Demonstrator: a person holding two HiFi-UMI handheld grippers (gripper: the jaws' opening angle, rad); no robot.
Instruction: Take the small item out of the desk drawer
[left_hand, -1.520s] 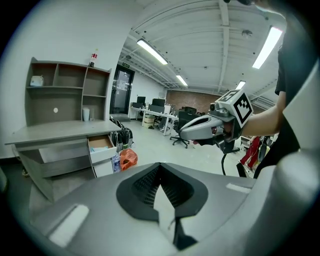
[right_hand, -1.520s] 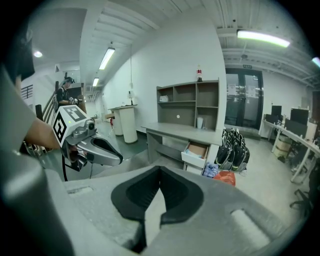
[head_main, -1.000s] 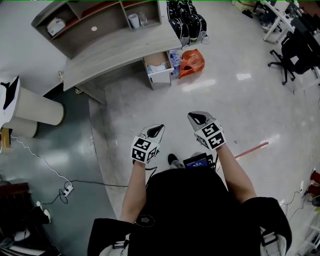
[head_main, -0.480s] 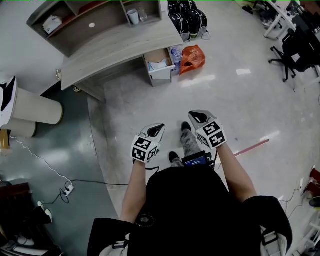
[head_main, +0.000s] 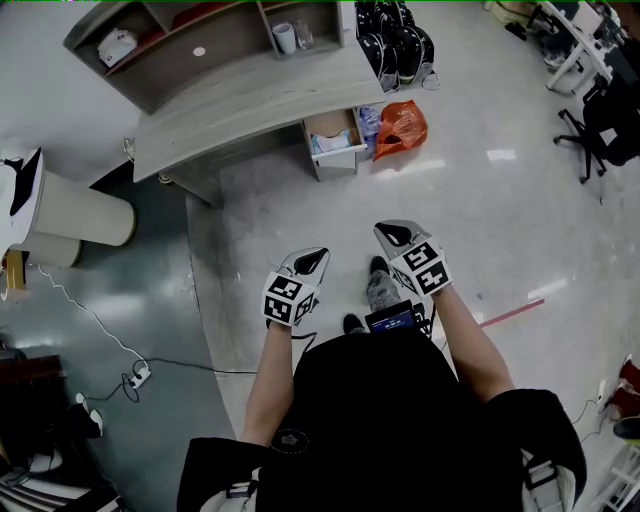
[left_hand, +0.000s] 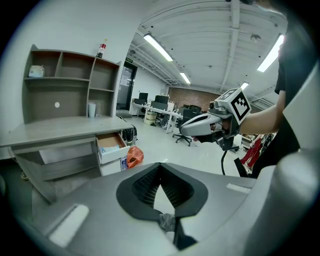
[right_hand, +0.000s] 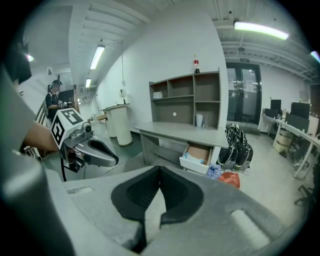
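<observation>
The grey desk (head_main: 250, 105) stands ahead of me with its drawer (head_main: 334, 140) pulled open. Pale blue and white items (head_main: 331, 144) lie inside; I cannot make out which one is small. The open drawer (left_hand: 111, 145) also shows in the left gripper view and, as the drawer (right_hand: 198, 155), in the right gripper view. My left gripper (head_main: 313, 259) and right gripper (head_main: 392, 236) hang side by side over the floor, well short of the desk. Both are shut with nothing between the jaws. The jaws meet in each gripper's own view, left gripper (left_hand: 160, 169) and right gripper (right_hand: 159, 172).
An orange plastic bag (head_main: 401, 128) and bottles sit right of the drawer, with black bags (head_main: 395, 45) behind them. A shelf unit (head_main: 200, 40) tops the desk. A white cylindrical stand (head_main: 75, 215) is at the left. A cable and power strip (head_main: 136, 377) lie on the dark floor.
The person has stepped forward, one foot now ahead between the grippers, and the desk has shifted slightly in view. Both grippers keep their pose and stay shut.
</observation>
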